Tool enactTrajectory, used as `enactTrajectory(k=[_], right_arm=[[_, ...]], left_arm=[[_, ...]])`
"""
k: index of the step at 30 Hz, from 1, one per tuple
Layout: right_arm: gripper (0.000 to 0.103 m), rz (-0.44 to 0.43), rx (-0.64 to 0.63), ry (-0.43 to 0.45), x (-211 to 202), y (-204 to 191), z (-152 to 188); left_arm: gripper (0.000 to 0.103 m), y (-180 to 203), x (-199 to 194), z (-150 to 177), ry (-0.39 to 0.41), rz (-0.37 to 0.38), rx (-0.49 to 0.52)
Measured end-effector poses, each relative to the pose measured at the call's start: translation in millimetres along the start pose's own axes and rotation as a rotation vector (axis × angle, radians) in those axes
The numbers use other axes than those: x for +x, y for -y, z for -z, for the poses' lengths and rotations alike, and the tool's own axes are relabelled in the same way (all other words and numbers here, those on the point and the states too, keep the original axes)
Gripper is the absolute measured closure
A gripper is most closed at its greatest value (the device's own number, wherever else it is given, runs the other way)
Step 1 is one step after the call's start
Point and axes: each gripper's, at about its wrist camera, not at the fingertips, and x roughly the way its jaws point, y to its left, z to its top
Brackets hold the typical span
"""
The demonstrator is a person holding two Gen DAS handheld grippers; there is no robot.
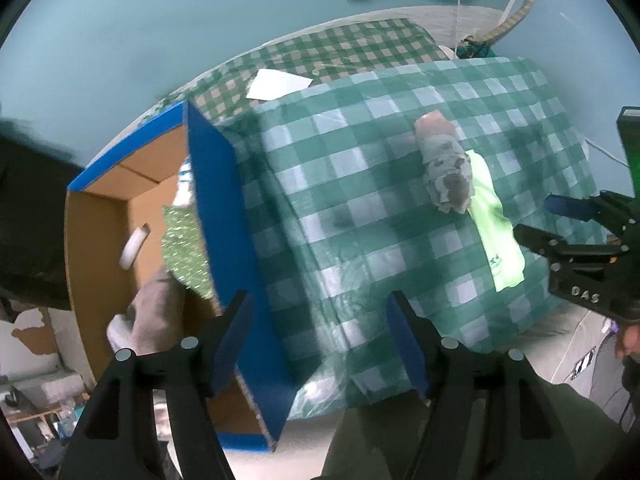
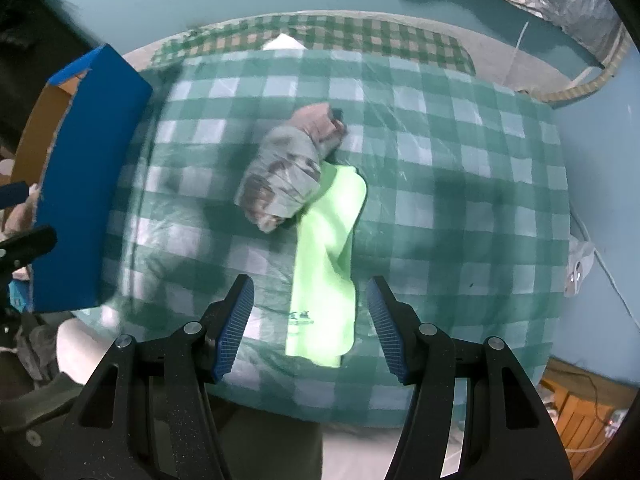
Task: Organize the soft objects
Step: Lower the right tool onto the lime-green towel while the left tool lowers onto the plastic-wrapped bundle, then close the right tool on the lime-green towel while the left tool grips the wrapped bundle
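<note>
Here the green cloth (image 2: 326, 264) lies flat on the checked table (image 2: 460, 216), running from the near edge toward the middle, and it serves as the landmark. The right claw (image 2: 310, 328) hangs above the cloth's near end with its blue-padded jaws spread wide, one pad on each side of the cloth, gripping nothing and not touching it. At the cloth's far end a grey roll (image 2: 282, 180) of blotched fabric rests across its corner, touching it, with a pinkish piece (image 2: 316, 124) sticking out of the roll's far side. Left of the cloth, at the table's edge, stands a blue box (image 1: 224, 216) with a brown cardboard inside. The left claw (image 1: 320, 344) is held well left of the cloth, over the box's near wall, its jaws wide apart and empty. Inside the box, seen from the left wrist, lie a green speckled piece (image 1: 186, 248), a greyish soft thing (image 1: 152, 316) and something white (image 1: 134, 246) against the wall; blur keeps them from being made out further. Beyond the cloth, past the table's far edge, a second checked fabric (image 1: 340, 56) lies with a white sheet (image 1: 276, 82) on it. In the left wrist view the right claw (image 1: 536, 220) shows just right of the cloth
</note>
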Motion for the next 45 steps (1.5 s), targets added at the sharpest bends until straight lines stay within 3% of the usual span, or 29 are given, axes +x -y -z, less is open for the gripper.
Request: enactTrajectory(k=[8, 26, 30, 33, 37, 45], right_arm=[[0.044, -0.001, -0.016, 0.001, 26.8, 5.6, -0.8], [0.044, 0.046, -0.098, 0.005, 63.4, 0.6, -8.0], [0.064, 0.068, -0.145, -0.006, 68.9, -4.7, -6.1], [0.068, 0.076, -0.168, 0.004, 68.5, -7.0, -2.0], [0.093, 0.088, -0.199, -0.005, 67.1, -7.0, 0.1], [0.095, 0.063, -0.103, -0.021, 59.7, 36.7, -12.0]], left_arm=[[0.033, 13.0, 38.2, -11.4, -0.03, -0.003, 0.005], [0.033, 30.7, 72.3, -27.0, -0.043, 0.009, -0.006], [0.033, 36.6, 73.5, -32.3, -0.05, 0.018, 0.0], [0.032, 41.0, 72.7, -37.2, -0.048, 0.022, 0.009], [0.03, 46.3, 72.6, -46.5, -0.045, 0.027, 0.013], [0.025, 58.9, 69.3, -66.3, -0.029, 0.049, 0.027]])
